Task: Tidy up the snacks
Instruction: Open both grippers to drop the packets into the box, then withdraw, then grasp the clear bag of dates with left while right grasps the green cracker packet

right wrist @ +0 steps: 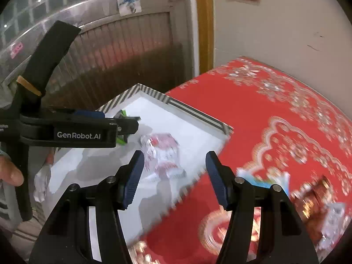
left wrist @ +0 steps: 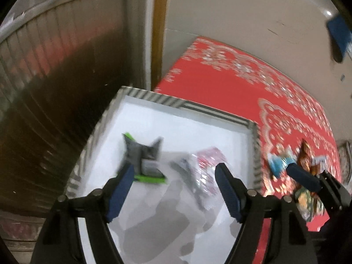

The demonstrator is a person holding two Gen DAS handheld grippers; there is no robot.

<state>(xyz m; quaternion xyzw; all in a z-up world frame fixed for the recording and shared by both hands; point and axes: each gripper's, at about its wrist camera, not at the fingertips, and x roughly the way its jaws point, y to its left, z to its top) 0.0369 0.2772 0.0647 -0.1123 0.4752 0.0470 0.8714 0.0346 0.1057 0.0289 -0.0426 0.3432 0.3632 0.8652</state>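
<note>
two snack packets (left wrist: 151,165) in tray (left wrist: 189,118), under open left tongs (left wrist: 175,176).

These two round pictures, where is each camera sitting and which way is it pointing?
Left wrist: rides the left gripper, looking down into the white box at a green packet.
Right wrist: rides the right gripper, facing the box edge and red tablecloth; a thumb shows.
Shared: box, clear red packet, each other's gripper.

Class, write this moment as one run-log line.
left gripper: open, above white box | right gripper: open, empty | boxed: green-grey packet, red-clear packet | outside: blue packet
</note>
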